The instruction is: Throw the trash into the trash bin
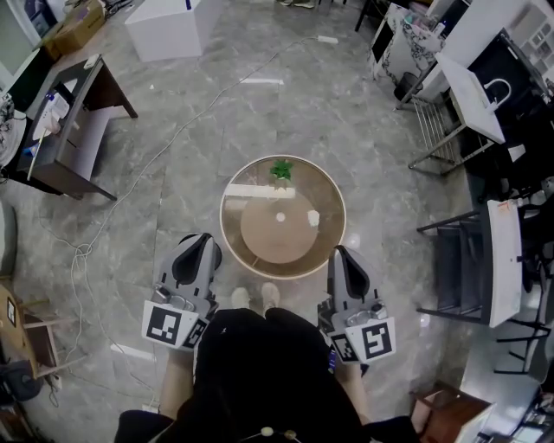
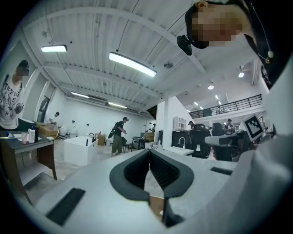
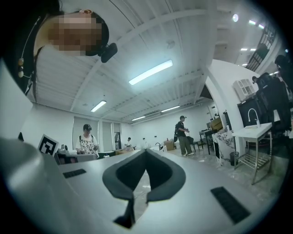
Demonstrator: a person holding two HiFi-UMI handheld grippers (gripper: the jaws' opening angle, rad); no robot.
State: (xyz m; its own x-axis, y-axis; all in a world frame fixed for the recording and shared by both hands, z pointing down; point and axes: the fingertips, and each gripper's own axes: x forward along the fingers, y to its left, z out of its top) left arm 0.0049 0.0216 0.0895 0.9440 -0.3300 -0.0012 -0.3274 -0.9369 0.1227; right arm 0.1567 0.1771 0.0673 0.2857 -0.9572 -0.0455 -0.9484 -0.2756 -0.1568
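A round wood-rimmed table [image 1: 234, 247] with a glass top stands right in front of me. On it lie a green crumpled scrap [image 1: 281, 170], a white crumpled wad [image 1: 313, 218] and a tiny white bit [image 1: 280, 217]. My left gripper [image 1: 208, 243] hangs at the table's near left rim and my right gripper [image 1: 338, 254] at its near right rim. Both point level across the room, shut and holding nothing. The left gripper view shows the left gripper [image 2: 149, 153] with its tips together, and the right gripper view shows the same of the right gripper [image 3: 145, 151]. I cannot pick out a trash bin for certain.
A dark desk [image 1: 74, 121] stands at the left and a white box [image 1: 169, 26] at the back. A cable [image 1: 130, 186] trails over the marble floor. Metal racks [image 1: 450, 112] and a dark chair [image 1: 472, 260] line the right. A person [image 2: 118, 136] walks far off.
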